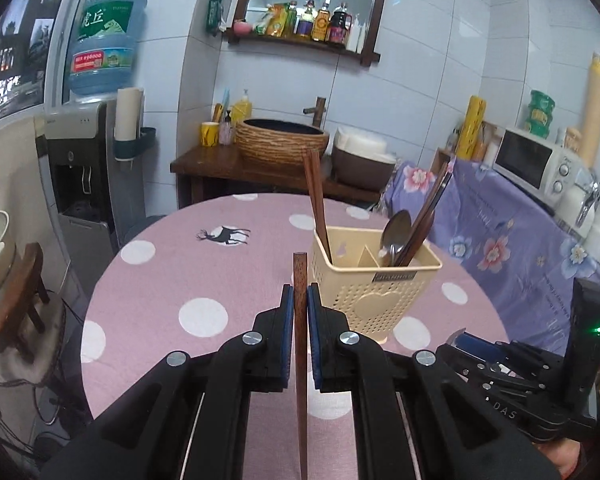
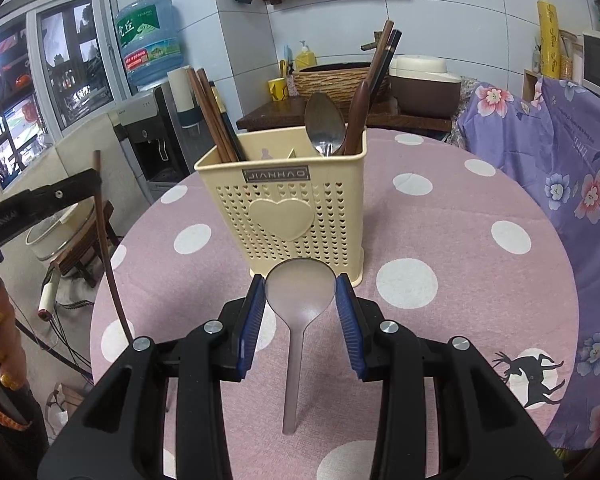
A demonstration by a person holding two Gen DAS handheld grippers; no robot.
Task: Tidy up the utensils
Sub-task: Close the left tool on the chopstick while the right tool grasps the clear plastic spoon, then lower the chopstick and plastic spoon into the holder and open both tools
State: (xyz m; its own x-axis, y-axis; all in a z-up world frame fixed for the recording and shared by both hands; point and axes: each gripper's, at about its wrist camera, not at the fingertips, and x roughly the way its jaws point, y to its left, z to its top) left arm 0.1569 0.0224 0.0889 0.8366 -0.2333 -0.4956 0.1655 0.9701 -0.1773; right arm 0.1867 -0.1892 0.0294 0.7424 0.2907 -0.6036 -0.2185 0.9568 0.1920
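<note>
Only the right wrist view shows the right gripper [image 2: 300, 304] clamping a translucent spoon [image 2: 298, 300] before the utensil holder [image 2: 288, 208]; the left gripper [image 1: 300, 312] pinches a wooden chopstick [image 1: 300, 360] beside it.

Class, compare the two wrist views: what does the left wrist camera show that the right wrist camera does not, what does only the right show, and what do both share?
Only the left wrist view shows the left gripper head-on, clamped on a wooden chopstick, plus the microwave.

Only the right wrist view shows the right gripper gripping a translucent spoon by its bowl.

Both show the cream utensil holder with chopsticks and a metal spoon, standing on the pink dotted tablecloth.
</note>
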